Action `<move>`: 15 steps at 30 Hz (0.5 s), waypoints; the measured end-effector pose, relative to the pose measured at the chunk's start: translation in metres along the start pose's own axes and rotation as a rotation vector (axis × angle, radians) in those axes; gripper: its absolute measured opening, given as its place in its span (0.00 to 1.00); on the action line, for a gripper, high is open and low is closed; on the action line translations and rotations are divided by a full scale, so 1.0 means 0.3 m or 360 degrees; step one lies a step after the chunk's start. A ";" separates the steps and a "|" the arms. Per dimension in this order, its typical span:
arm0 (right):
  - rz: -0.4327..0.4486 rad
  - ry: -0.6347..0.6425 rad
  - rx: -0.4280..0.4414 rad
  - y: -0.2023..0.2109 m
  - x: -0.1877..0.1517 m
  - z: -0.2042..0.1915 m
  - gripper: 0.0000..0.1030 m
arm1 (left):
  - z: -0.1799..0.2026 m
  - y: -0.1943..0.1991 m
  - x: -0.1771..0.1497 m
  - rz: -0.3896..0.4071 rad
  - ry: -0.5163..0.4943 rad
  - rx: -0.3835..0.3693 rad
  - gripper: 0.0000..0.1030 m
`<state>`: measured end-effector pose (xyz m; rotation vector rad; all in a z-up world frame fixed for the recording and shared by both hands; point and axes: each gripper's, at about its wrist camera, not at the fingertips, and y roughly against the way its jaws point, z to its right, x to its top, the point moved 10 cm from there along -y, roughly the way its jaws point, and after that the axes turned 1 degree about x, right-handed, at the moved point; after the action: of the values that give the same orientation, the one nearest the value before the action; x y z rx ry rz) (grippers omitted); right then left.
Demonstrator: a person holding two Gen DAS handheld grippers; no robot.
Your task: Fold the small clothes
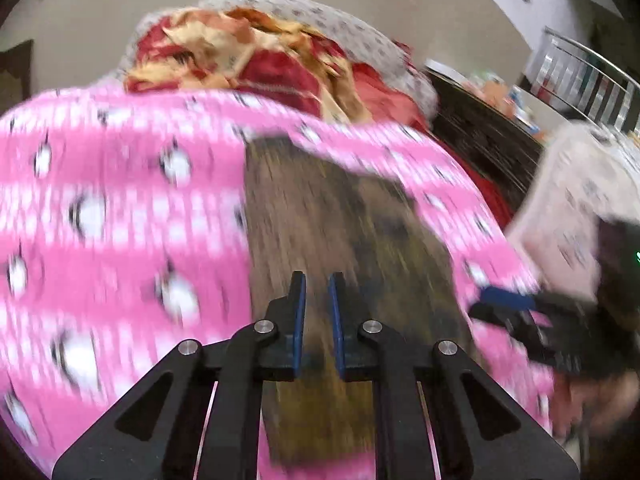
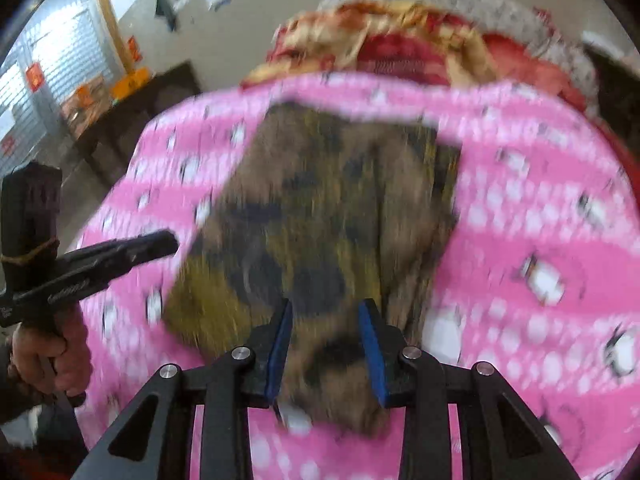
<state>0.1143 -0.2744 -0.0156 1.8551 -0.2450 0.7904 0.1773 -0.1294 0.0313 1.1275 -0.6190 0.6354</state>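
Observation:
A brown and olive camouflage garment [image 1: 336, 232] lies folded flat on a pink penguin-print blanket [image 1: 120, 208]; it also shows in the right wrist view [image 2: 320, 216]. My left gripper [image 1: 317, 280] hovers over the garment's near part, jaws a little apart, holding nothing. My right gripper [image 2: 326, 308] hovers over the garment's near edge, jaws open and empty. The right gripper also shows at the right of the left wrist view [image 1: 508, 304]; the left one shows at the left of the right wrist view [image 2: 160, 244]. Both views are motion-blurred.
A heap of red and tan clothes [image 1: 256, 56] lies beyond the blanket on a grey patterned cover [image 1: 360, 36]. A dark table [image 1: 480, 128] and metal chair [image 1: 588, 76] stand at the right. The pink blanket [image 2: 540, 208] extends right.

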 end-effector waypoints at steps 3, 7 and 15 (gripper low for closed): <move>0.0050 -0.0110 -0.0223 -0.054 0.126 0.024 0.37 | -0.007 -0.119 0.133 0.0019 0.0088 0.0040 0.09; 0.0015 -0.0260 -0.0404 -0.201 0.237 0.075 0.37 | -0.032 -0.270 0.234 0.0058 0.0028 0.0216 0.09; 0.0002 -0.0232 -0.0400 -0.412 0.215 0.202 0.68 | -0.092 -0.493 0.207 0.0071 -0.0008 0.0269 0.21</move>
<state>0.2507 -0.2636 -0.0820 1.6754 -0.4193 0.5963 0.3306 -0.1381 -0.0226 1.2758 -0.6043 0.7339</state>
